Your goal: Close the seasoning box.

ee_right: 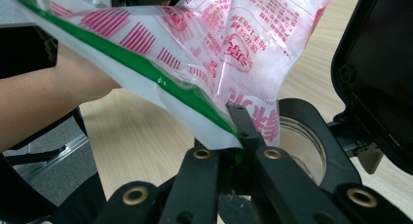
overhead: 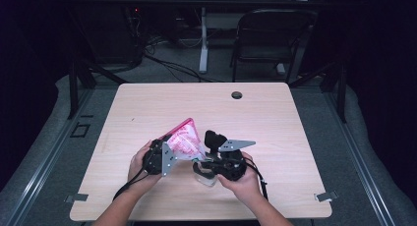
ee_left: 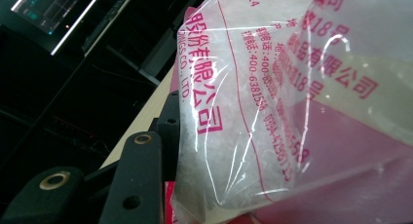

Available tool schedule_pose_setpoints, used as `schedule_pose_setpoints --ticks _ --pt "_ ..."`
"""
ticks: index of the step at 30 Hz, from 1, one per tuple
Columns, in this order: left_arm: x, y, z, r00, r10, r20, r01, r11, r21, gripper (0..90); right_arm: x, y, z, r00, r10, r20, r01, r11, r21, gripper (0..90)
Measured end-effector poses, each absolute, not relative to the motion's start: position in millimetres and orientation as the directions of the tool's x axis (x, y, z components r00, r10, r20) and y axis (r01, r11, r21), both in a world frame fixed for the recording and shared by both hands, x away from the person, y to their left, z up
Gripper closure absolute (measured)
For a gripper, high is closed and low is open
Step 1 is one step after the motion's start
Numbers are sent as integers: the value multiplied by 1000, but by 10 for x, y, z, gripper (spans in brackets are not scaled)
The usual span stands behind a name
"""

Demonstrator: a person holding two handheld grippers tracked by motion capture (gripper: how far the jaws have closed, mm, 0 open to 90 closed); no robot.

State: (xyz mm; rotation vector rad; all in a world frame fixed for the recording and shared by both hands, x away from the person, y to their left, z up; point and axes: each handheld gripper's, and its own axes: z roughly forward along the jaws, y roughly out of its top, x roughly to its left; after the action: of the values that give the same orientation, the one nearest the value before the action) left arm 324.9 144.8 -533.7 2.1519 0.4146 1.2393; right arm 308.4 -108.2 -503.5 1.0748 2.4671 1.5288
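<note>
Near the table's point(overhead: 147, 108) front edge, seen from above, both hands meet over pale wood. The left gripper point(overhead: 164, 157) and right gripper point(overhead: 209, 162) lift a clear, red-printed bag point(overhead: 184, 137) between them, above a small clear jar point(overhead: 205, 176). A round hole point(overhead: 237, 95) sits by the far edge; a dark folding chair point(overhead: 268, 37) stands beyond.

Along the left gripper's view, the bag point(ee_left: 292, 102) hangs close against one black jaw; I cannot tell whether the jaws pinch it.

Along the right gripper's view, the jaws are clamped together on the bag's green strip point(ee_right: 146, 68), with the jar point(ee_right: 299, 141) just behind them.
</note>
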Motion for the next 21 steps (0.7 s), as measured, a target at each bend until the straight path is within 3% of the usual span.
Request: schedule_pose_setpoints --ticks 21 --pt "3207 1405 -5307 444 478 758 -79 -821 565 612 3095 -1088 -5071 -754 580 309 538 275 797 900"
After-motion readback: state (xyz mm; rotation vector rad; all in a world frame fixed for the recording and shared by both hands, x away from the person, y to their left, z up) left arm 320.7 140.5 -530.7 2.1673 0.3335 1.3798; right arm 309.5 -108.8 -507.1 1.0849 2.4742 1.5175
